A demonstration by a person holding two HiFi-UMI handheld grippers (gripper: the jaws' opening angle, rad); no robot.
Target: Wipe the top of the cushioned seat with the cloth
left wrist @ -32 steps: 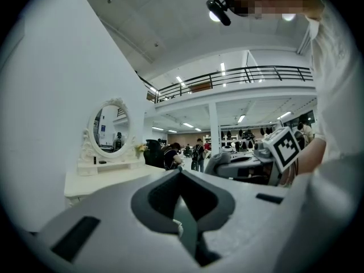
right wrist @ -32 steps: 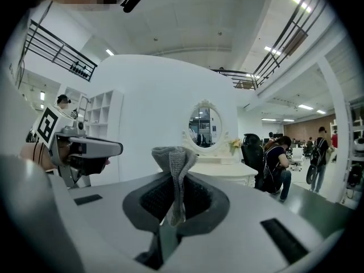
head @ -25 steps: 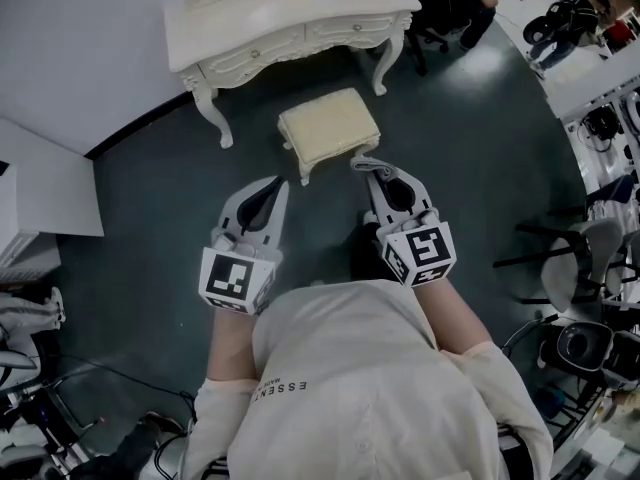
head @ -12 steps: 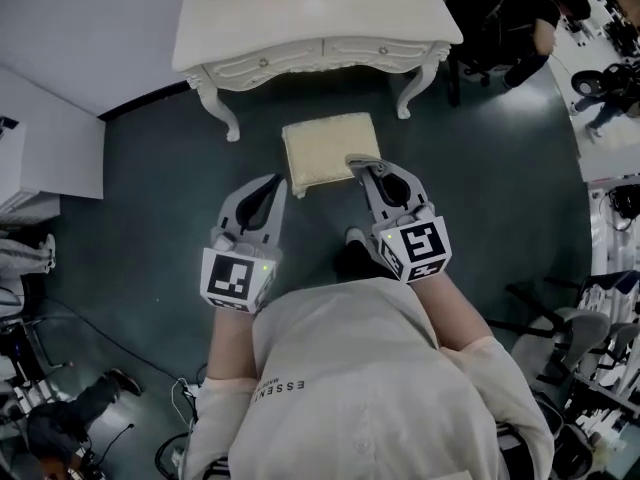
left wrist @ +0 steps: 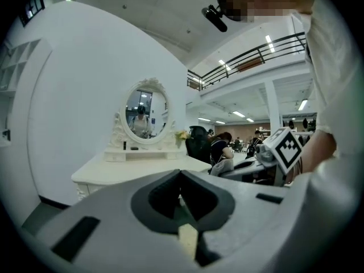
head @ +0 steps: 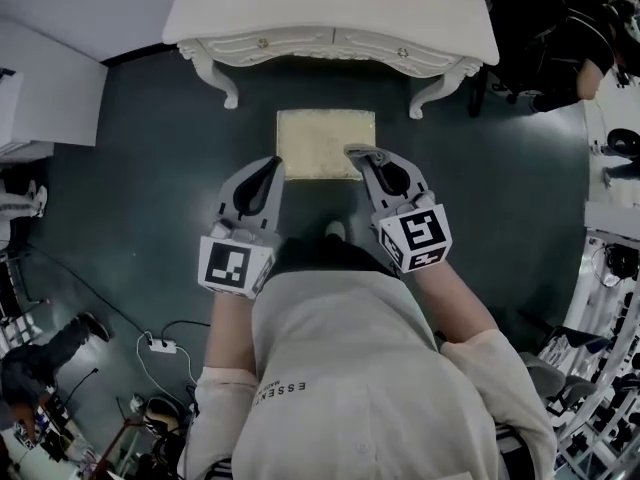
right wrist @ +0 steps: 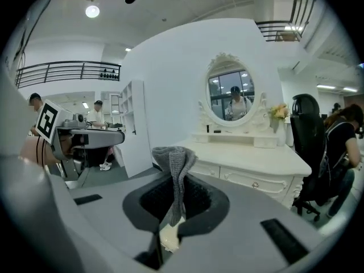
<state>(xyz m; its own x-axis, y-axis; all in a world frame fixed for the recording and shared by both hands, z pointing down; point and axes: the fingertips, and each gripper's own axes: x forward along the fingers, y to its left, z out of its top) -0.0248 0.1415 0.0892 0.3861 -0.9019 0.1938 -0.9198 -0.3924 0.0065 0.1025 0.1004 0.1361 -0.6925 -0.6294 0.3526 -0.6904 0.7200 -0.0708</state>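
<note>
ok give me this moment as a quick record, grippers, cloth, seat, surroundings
cushioned seat: cream, in front of the dressing table
dressing table: white, oval mirror on top
left gripper: jaws together, empty, by the seat's front left corner
right gripper: shut on cloth, at the seat's front right edge in the head view
cloth: grey knit, sticking up from the jaws
wiping: no contact with the seat visible

Grey cloth (right wrist: 175,164) (pinched upright), cream seat (head: 325,138)

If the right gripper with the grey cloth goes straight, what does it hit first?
Probably the white dressing table, at its drawers; the right gripper seems to clear the cream cushioned seat, though height is unclear.
</note>
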